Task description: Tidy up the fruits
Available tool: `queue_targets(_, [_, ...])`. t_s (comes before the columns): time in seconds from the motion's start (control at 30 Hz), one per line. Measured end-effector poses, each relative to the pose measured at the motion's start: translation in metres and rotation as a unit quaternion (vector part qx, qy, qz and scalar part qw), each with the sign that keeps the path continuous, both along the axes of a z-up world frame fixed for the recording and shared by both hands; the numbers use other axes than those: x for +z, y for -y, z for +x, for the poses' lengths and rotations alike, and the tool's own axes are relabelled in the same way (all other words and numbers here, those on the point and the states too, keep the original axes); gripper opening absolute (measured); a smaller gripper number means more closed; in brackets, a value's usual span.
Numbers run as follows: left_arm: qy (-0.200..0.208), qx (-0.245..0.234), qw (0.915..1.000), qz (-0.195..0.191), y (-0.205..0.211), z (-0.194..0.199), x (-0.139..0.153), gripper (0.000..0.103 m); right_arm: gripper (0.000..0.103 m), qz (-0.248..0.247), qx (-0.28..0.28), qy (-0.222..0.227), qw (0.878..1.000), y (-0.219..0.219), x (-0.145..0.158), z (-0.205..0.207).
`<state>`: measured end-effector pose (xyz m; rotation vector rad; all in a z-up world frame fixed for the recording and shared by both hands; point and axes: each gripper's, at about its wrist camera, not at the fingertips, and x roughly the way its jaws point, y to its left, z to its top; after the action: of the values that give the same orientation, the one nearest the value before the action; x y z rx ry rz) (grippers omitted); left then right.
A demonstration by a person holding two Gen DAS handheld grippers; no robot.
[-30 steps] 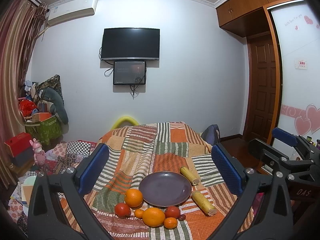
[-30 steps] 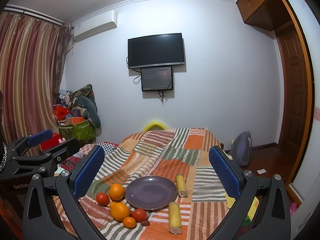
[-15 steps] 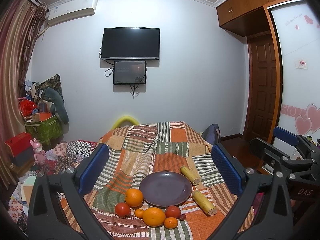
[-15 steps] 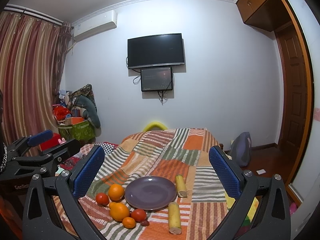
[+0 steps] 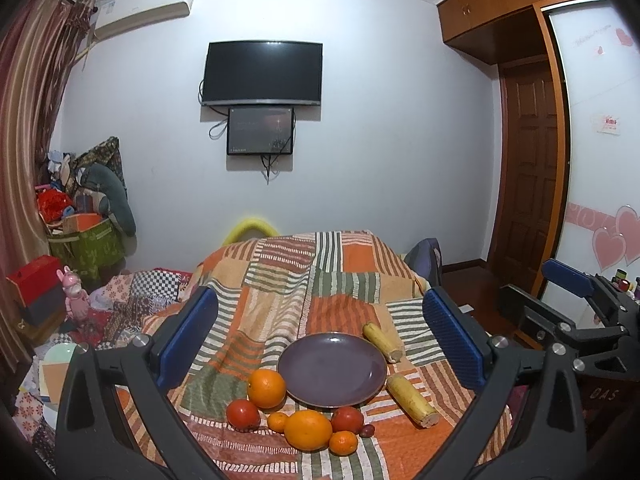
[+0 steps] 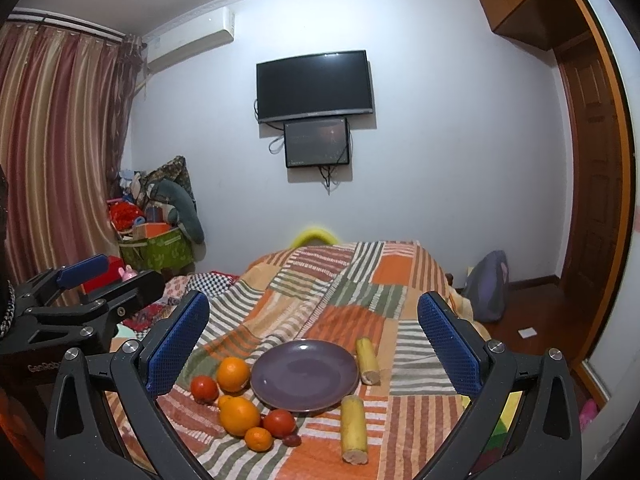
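An empty purple plate (image 5: 332, 370) (image 6: 304, 374) lies on a striped patchwork cloth (image 5: 320, 280). Left of and in front of it lie two large oranges (image 5: 266, 388) (image 5: 308, 430), two tomatoes (image 5: 243, 414) (image 5: 347, 419), two small tangerines (image 5: 343, 443) and a small dark fruit (image 5: 367, 431). Two yellow corn pieces (image 5: 383, 342) (image 5: 412, 400) lie to its right. My left gripper (image 5: 320, 340) is open and empty, held back from the fruit. My right gripper (image 6: 312, 340) is open and empty, also held back. Each gripper shows at the edge of the other's view.
A wall TV (image 5: 262, 72) with a small screen below hangs on the far wall. Cluttered boxes and toys (image 5: 80, 232) fill the left corner by the curtain. A brown door (image 5: 528, 168) and a backpack (image 6: 488, 286) are on the right.
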<state>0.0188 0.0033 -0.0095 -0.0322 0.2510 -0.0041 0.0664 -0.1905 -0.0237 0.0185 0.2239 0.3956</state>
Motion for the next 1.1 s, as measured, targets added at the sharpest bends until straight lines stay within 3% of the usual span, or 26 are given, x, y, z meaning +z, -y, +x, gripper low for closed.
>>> queue_targets(0.17, [-0.019, 0.003, 0.9998, 0.005, 0.001, 0.015, -0.009, 0.103, 0.098, 0.002, -0.003, -0.027, 1.0, 0.001, -0.009, 0.018])
queue_targets(0.33, [-0.049, 0.01, 0.9987, 0.011, -0.002, 0.034, -0.02, 0.088, 0.084, -0.003, -0.005, -0.065, 0.998, 0.003, -0.025, 0.035])
queue_targets(0.43, [-0.07, 0.014, 0.9973, 0.017, -0.004, 0.048, -0.031, 0.087, 0.077, -0.009, -0.006, -0.087, 0.996, 0.006, -0.037, 0.046])
queue_targets(0.63, [-0.107, 0.033, 0.9936, 0.012, -0.017, 0.075, -0.052, 0.086, 0.077, -0.046, -0.015, -0.123, 0.991, 0.011, -0.063, 0.07])
queue_targets(0.8, [-0.145, 0.054, 0.9879, 0.017, -0.034, 0.101, -0.075, 0.086, 0.077, -0.067, -0.013, -0.181, 0.981, 0.021, -0.089, 0.098])
queue_targets(1.1, [-0.236, 0.044, 0.9705, 0.016, -0.062, 0.147, -0.125, 0.086, 0.077, -0.077, 0.002, -0.262, 0.962, 0.028, -0.125, 0.121])
